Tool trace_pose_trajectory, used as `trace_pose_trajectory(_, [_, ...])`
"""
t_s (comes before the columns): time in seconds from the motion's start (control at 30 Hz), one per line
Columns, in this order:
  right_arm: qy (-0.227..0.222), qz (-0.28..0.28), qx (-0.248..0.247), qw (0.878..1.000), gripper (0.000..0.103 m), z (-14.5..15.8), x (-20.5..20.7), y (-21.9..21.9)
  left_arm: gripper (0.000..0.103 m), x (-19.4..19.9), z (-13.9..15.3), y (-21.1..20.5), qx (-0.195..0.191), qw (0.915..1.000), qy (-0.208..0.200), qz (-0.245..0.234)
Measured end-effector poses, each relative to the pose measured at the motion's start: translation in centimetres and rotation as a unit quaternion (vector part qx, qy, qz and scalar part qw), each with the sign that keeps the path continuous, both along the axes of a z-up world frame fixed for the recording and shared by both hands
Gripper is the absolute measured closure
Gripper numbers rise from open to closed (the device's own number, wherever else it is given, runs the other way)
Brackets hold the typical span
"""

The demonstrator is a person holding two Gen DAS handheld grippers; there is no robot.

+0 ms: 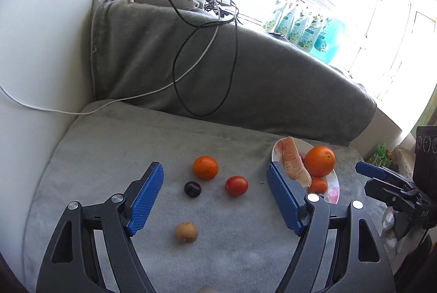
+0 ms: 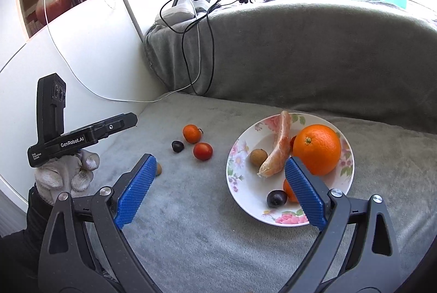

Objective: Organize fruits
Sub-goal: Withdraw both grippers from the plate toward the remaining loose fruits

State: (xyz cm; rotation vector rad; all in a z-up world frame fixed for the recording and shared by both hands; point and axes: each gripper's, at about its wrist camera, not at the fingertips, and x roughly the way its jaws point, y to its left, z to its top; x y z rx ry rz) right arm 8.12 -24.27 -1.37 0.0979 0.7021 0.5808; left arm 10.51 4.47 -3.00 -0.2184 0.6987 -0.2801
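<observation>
Your left gripper [image 1: 215,200] is released, jaws spread wide above the grey cushion [image 1: 109,156], framing a mandarin [image 1: 205,167], a tomato [image 1: 236,185], a dark plum [image 1: 192,189] and a brown longan [image 1: 186,232]. Your right gripper [image 2: 218,192] is likewise released over the floral plate [image 2: 240,151]. On the plate, the peeled citrus segment [image 2: 277,149] runs from 12 to 7 o'clock, beside the orange [image 2: 316,148] at 3 o'clock

On the grey cushion [image 1: 109,156], a mandarin [image 1: 205,167], a dark plum [image 1: 192,189], a tomato [image 1: 236,185] and a small brown fruit [image 1: 186,232] lie between the wide-apart blue fingers [image 1: 144,197] of the left gripper [image 1: 215,197], beside a loaded plate [image 1: 334,187].
</observation>
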Motion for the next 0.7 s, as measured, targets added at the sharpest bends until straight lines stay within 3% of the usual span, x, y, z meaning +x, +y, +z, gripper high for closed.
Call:
trace_pose_trajectory(0.43, [0.005,0.037,-0.047,0.998,0.006,-1.0,3.2,5.5,0.025,-2.5,-3.5,1.0,0.037,0.9992,0.008,0.014])
trace_pose_trajectory(0.57, [0.005,0.051,-0.071,0.996,0.006,-1.8,4.0,7.5,0.033,-2.5,-4.5,0.5,0.045,0.9988,0.018,0.0])
trace_pose_trajectory(0.7, [0.012,0.064,-0.097,0.993,0.018,-3.0,4.9,9.2,0.04,-2.2,-5.7,0.3,0.045,0.9984,0.032,-0.005])
